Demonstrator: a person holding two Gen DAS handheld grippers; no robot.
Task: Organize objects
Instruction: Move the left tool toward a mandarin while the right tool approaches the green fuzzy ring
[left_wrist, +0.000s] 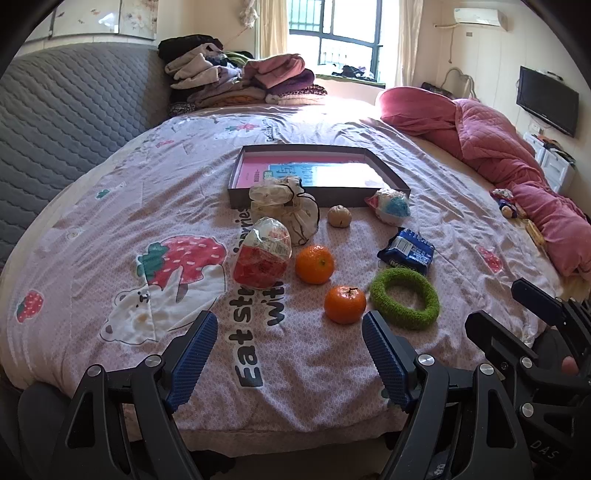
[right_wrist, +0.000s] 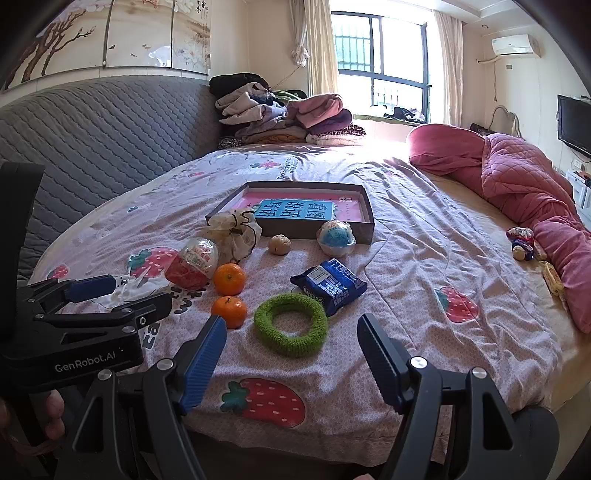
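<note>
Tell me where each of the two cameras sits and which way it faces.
Left wrist: rides on the left gripper, looking down the bed at the shallow box; open jaws below, the right gripper at right.
Right wrist: rides on the right gripper, facing likewise; open jaws, the left gripper at left.
Shared: two oranges, green ring, blue packet, box.

A bed with a strawberry-print sheet (left_wrist: 110, 206) fills the room, backed by a grey quilted headboard (left_wrist: 74, 103). A pile of folded clothes (left_wrist: 236, 77) sits at its far corner below the barred window (left_wrist: 340, 37), flanked by cream curtains (left_wrist: 273, 26). A pink quilt (left_wrist: 491, 136) lies bunched along the right edge, with a small doll (right_wrist: 521, 242) just beside it. An air conditioner (right_wrist: 515, 45) and a television (left_wrist: 546, 99) hang on the right wall.
</note>
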